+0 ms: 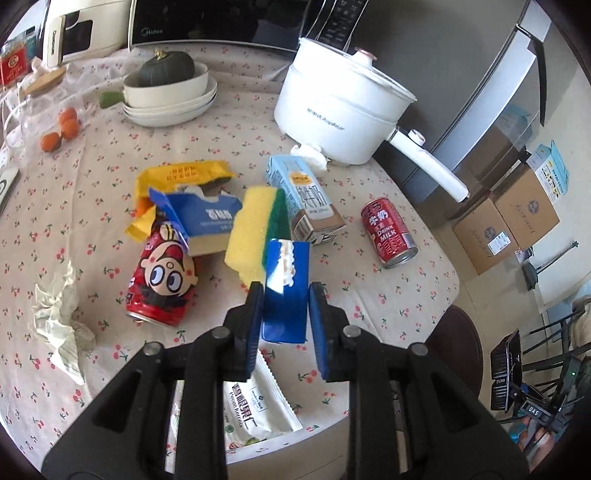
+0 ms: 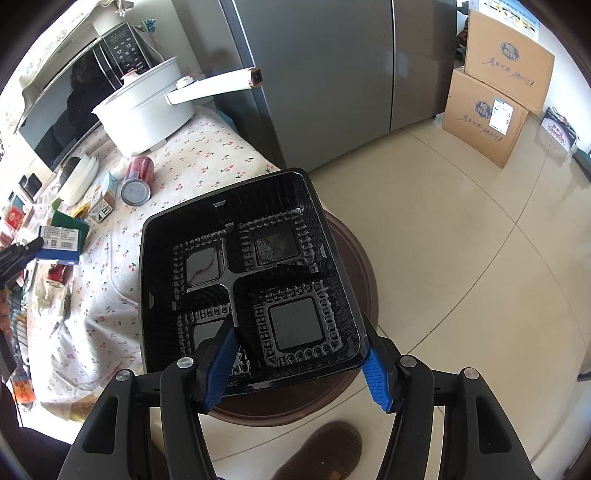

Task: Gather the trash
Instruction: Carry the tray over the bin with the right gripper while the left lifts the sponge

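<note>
My left gripper (image 1: pixel 284 295) is shut on a blue torn carton piece (image 1: pixel 286 291) and holds it above the table (image 1: pixel 388 314). On the table lie a cartoon red can (image 1: pixel 162 277), a torn blue box (image 1: pixel 199 218), a yellow wrapper (image 1: pixel 177 177), a yellow-green sponge (image 1: pixel 255 229), a milk carton (image 1: pixel 303 195), a red milk can (image 1: pixel 388 230), crumpled tissue (image 1: pixel 59 306) and a white snack packet (image 1: pixel 255 410). My right gripper (image 2: pixel 299 354) is shut on the near wall of a black compartment tray (image 2: pixel 243 273), held beside the table's edge over a brown stool (image 2: pixel 354 273). The held blue piece (image 2: pixel 61 240) shows at left.
A white electric pot (image 1: pixel 340 107) with a long handle stands at the back right. Stacked white bowls (image 1: pixel 170 96) hold a green squash. Small oranges (image 1: pixel 62 129) lie at left. A microwave (image 1: pixel 207 22) stands behind. A grey fridge (image 2: pixel 332 74) and cardboard boxes (image 2: pixel 487 110) stand beyond the table.
</note>
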`<state>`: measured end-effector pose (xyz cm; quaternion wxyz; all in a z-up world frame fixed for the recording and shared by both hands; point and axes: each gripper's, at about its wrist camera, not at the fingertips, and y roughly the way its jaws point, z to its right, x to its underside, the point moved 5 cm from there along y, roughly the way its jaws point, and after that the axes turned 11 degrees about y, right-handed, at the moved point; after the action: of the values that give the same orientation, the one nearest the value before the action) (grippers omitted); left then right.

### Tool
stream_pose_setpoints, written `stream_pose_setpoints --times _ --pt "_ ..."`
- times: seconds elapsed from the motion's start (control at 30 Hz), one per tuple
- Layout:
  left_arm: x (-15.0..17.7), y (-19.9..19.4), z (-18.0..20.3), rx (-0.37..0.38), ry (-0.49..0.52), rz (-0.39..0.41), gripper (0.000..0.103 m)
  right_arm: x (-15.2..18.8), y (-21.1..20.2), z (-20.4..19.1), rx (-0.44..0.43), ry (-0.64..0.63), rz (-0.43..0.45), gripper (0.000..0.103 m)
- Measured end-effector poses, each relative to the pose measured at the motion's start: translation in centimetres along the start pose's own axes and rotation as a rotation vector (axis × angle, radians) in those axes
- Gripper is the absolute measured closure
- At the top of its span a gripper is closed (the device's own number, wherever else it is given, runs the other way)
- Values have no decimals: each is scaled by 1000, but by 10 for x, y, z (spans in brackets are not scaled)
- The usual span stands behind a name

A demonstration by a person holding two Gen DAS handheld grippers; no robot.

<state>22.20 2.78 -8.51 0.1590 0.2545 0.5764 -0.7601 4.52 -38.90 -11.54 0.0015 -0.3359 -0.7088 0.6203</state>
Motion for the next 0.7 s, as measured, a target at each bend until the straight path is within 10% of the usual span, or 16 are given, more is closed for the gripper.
stream_pose_setpoints --times 0.33,0.7 --pt "16 28 2 14 -16 -130 56 -2 8 -23 -24 -8 -16 40" --pt "11 20 19 58 7 -87 37 -2 13 -24 -28 -7 -34 40"
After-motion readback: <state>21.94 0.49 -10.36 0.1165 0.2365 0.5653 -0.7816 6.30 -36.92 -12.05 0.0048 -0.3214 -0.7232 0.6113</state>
